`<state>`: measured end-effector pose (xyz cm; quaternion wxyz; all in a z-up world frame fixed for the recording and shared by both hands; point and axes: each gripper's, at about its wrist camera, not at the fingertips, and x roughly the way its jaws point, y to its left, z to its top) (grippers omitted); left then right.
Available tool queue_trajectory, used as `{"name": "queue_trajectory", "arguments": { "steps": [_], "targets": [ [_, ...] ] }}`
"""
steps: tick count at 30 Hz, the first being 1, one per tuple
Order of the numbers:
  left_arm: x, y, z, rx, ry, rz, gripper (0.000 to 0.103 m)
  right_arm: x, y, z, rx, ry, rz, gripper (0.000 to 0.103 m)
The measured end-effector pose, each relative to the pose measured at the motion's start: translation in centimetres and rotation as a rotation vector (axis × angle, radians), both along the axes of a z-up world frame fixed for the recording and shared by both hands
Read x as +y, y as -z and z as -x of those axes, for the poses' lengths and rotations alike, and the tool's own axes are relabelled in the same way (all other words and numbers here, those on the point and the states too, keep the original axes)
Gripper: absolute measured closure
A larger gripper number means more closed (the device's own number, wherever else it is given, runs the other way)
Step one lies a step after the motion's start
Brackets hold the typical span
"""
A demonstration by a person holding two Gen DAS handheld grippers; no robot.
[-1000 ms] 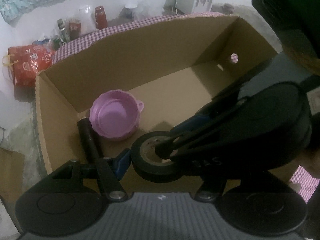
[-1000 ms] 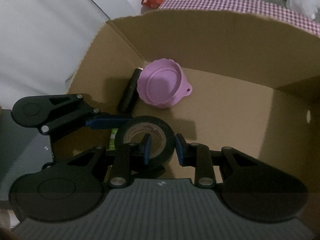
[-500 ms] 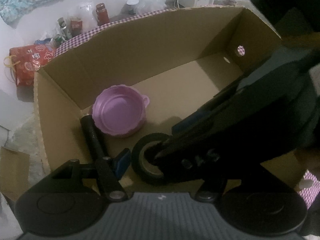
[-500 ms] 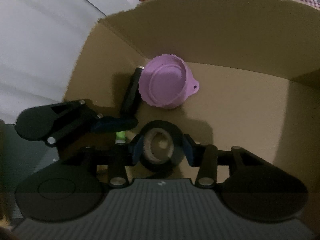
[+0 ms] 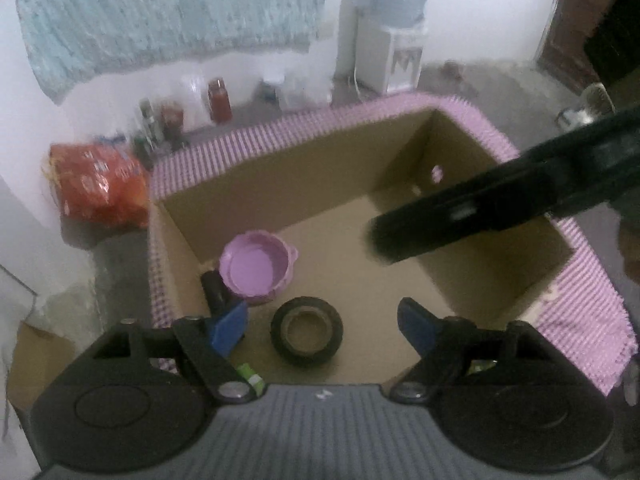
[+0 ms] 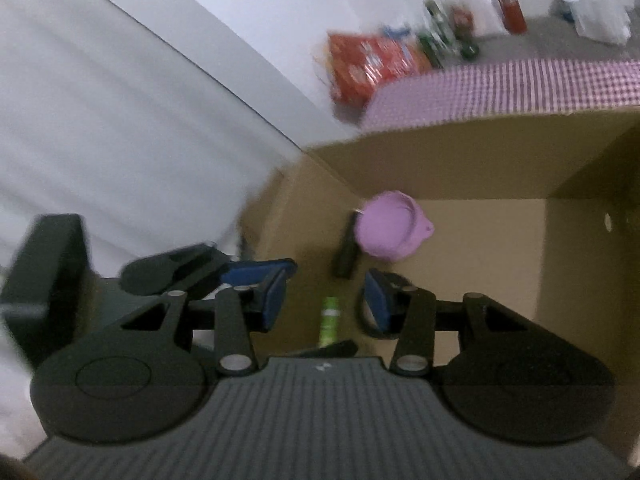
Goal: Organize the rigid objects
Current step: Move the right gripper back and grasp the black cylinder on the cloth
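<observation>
A black tape roll (image 5: 306, 332) lies flat on the floor of the cardboard box (image 5: 280, 184), free of both grippers. My left gripper (image 5: 323, 320) hovers above it, jaws opening, pads clear of the roll. Beside the roll sit a purple bowl (image 5: 256, 270) and a black cylinder (image 5: 214, 292). In the right wrist view my right gripper (image 6: 326, 300) is open and holds nothing. Under it lies a green tube (image 6: 330, 318), with the bowl (image 6: 390, 232) and cylinder (image 6: 347, 254) beyond. The right finger hides most of the tape roll (image 6: 366, 326).
The box stands on a pink checked cloth (image 5: 580, 320). A red bag (image 5: 96, 188), several bottles (image 5: 218, 100) and a water dispenser (image 5: 396, 40) stand behind it. A white sheet (image 6: 120, 120) lies left of the box. The right gripper's blurred black body (image 5: 480, 208) crosses the box.
Both grippers have let go of the tape roll and risen out of the box. The roll now lies alone on the box floor. Both sets of jaws stand wider apart.
</observation>
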<state>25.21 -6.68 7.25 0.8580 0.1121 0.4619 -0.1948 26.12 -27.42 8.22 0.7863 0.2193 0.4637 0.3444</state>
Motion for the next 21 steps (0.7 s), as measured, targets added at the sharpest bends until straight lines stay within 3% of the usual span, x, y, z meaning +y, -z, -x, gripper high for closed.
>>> {"name": "queue_trajectory", "arguments": {
  "steps": [3,5,10,14,18,21],
  "targets": [
    [-0.1,-2.0,3.8,-0.117,0.028,-0.008,0.009,-3.0,-2.2,4.5,-0.075,0.023,-0.087,0.058],
    [-0.4,-2.9,6.5,-0.18,0.057,-0.006,0.008,-5.3,-3.5,7.9,-0.122,0.042,-0.133,0.056],
    [-1.3,-2.2,12.7,-0.208,0.077,0.096,0.007,-10.2,-3.4,16.6,-0.198,0.101,-0.194,0.05],
    [-2.8,1.1,16.7,-0.196,0.088,0.167,0.007,-11.9,1.0,22.2,-0.173,0.191,-0.156,0.05],
    [-5.1,5.7,18.1,-0.131,0.105,0.222,0.009,-12.3,7.6,24.6,-0.048,0.278,-0.139,0.049],
    [-7.0,8.9,17.8,-0.068,0.099,0.231,0.017,-12.5,11.4,25.0,0.031,0.32,-0.152,0.05]
  ]
}}
